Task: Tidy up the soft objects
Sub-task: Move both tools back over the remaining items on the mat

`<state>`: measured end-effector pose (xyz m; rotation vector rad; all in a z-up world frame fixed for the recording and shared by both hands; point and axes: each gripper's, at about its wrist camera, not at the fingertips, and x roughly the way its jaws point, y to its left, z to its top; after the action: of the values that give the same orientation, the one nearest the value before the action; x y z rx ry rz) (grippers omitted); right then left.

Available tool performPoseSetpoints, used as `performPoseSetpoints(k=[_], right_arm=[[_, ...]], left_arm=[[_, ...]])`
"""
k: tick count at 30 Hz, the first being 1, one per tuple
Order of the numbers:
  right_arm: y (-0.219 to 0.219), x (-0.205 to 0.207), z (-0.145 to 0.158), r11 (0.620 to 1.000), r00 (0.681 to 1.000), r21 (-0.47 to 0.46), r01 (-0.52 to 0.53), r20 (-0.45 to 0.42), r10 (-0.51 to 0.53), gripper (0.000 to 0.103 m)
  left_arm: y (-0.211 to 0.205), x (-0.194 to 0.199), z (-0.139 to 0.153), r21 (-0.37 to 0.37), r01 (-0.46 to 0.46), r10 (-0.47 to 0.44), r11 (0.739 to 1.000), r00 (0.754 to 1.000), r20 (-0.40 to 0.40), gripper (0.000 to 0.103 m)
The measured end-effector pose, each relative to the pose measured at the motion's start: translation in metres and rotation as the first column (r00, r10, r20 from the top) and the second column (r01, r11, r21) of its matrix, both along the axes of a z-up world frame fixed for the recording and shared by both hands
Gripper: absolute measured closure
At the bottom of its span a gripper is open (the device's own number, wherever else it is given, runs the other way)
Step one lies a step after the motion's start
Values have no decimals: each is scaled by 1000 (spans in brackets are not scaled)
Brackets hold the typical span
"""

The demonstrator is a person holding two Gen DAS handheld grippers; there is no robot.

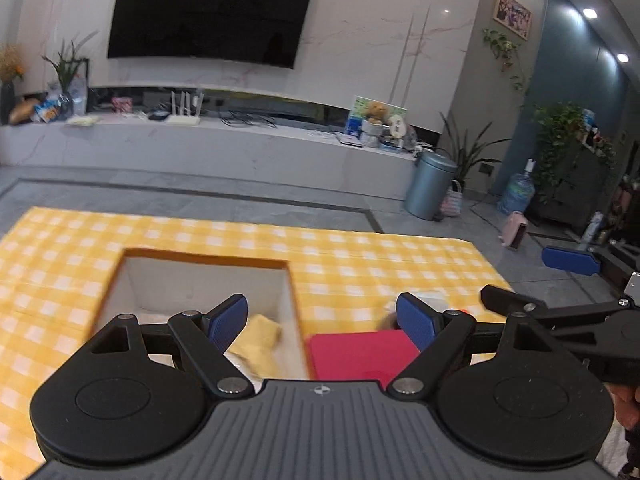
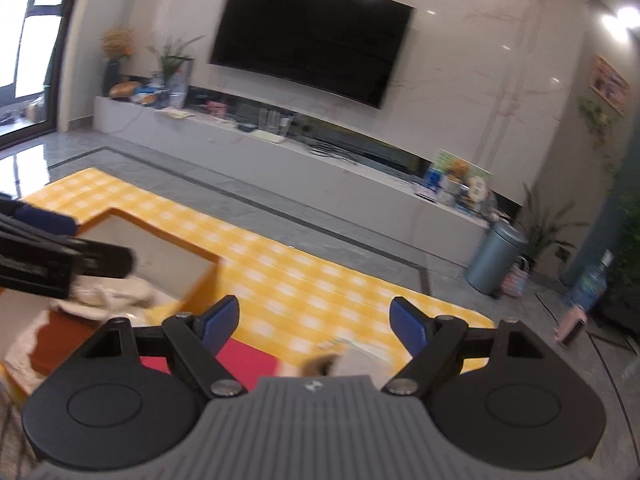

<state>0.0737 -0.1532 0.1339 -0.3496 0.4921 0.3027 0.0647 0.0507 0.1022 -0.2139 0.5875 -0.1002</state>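
An open box [image 1: 120, 280] with an orange rim stands on the yellow checked tablecloth [image 1: 360, 256]. A yellow cloth [image 1: 260, 336] lies inside it, and the right wrist view shows a crumpled beige cloth [image 2: 116, 294] in the box [image 2: 200, 276]. A red folded piece [image 1: 360, 354] lies just right of the box, with a blurred white soft thing [image 1: 428, 300] behind it. My left gripper [image 1: 320, 316] hangs open over the box's right edge, nothing between its pads. My right gripper [image 2: 316, 316] is open above the red piece [image 2: 244, 360] and a blurred brown-and-white soft thing [image 2: 332, 360], and holds nothing.
In the left wrist view the right gripper [image 1: 540, 280] reaches in from the right. Beyond the table are grey floor tiles, a long white TV bench [image 1: 200, 148] under a wall TV [image 1: 208, 8], a grey bin [image 1: 430, 184], a water bottle [image 1: 516, 194] and plants.
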Motion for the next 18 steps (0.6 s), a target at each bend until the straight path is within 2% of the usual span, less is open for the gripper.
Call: performPoseSetpoints(k=[7, 12, 18], right_arm=[[-72, 18, -10, 980, 982, 67, 186, -44, -184, 18], [-105, 34, -35, 954, 956, 83, 287, -84, -281, 18], [-140, 59, -82, 899, 898, 91, 429, -149, -414, 17]], left_arm=[[-25, 8, -13, -79, 60, -64, 995, 997, -46, 4], [-51, 13, -23, -21, 95, -97, 995, 992, -76, 4], [-94, 22, -27, 53, 140, -133, 989, 983, -123, 4]])
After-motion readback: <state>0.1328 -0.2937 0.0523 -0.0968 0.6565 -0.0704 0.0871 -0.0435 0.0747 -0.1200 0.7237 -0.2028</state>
